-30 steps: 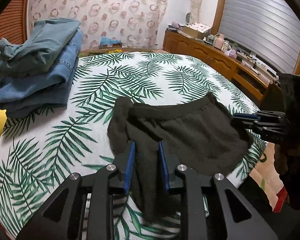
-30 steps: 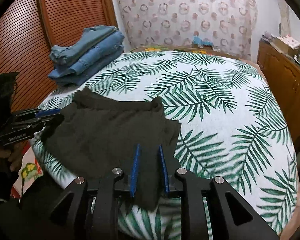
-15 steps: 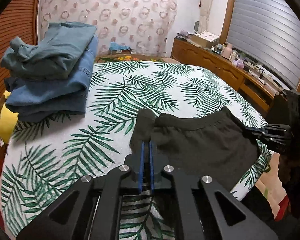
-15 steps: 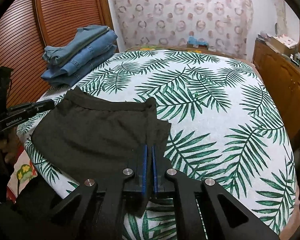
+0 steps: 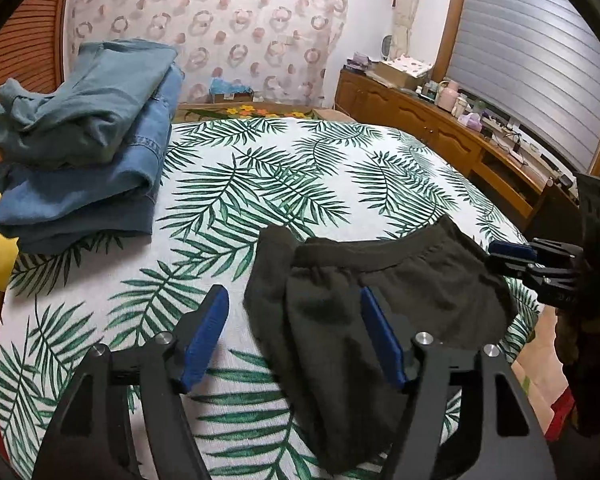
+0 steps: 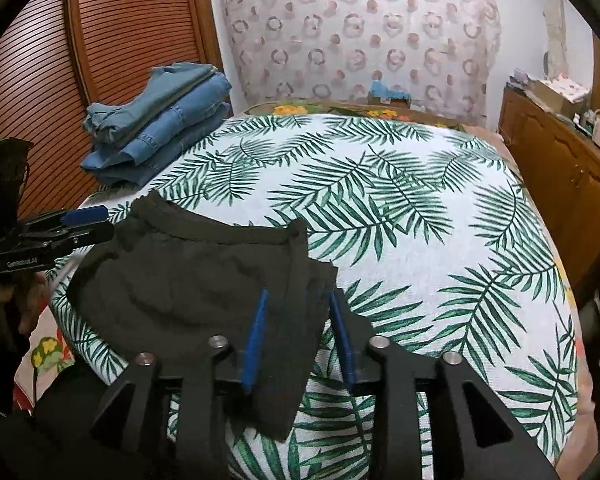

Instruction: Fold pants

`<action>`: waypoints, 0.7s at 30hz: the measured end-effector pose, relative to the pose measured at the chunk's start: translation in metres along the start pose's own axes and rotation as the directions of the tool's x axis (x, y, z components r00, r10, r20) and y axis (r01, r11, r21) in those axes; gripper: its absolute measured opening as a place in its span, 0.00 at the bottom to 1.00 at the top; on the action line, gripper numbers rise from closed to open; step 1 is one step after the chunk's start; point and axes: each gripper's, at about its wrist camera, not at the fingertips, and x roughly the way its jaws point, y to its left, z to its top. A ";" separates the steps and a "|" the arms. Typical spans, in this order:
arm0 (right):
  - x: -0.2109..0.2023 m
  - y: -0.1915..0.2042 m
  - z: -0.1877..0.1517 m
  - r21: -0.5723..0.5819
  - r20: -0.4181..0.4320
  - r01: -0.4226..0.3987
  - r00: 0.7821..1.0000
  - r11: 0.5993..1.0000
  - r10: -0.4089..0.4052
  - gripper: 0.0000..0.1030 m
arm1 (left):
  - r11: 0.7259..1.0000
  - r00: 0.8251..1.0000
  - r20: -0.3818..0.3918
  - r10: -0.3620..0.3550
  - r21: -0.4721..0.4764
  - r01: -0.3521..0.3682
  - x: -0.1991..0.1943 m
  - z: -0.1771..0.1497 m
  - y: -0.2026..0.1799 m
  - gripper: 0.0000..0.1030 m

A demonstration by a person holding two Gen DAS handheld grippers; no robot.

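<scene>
Both claws let go, now wide apart; pants (image 5: 380, 304) edge betw. left claw (image 5: 296, 340) pads, right claw (image 6: 300, 336) too.

Bed (image 5: 292, 184) (image 6: 400, 216) under white cover, green palm-leaf print. Dark pants (image 5: 380, 292) (image 6: 204, 280) flat near front edge, waistband toward far side, one part hanging over the edge. Stack of folded jeans (image 5: 88, 152) (image 6: 160, 120) at far left corner, well apart from pants. Yellow cloth (image 5: 0, 256) just beside stack at left edge.
</scene>
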 end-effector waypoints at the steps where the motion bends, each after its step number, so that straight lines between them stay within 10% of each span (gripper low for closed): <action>1: 0.003 -0.001 0.001 0.004 -0.007 -0.003 1.000 1.000 0.003 0.38 | 1.000 1.000 -0.005 0.005 0.004 -0.005 0.002 0.002 0.000 0.67; 21: 0.041 0.000 0.019 0.017 -0.054 0.028 0.998 0.999 -0.028 0.42 | 1.000 0.996 -0.090 0.029 0.001 -0.029 0.040 0.011 0.015 0.67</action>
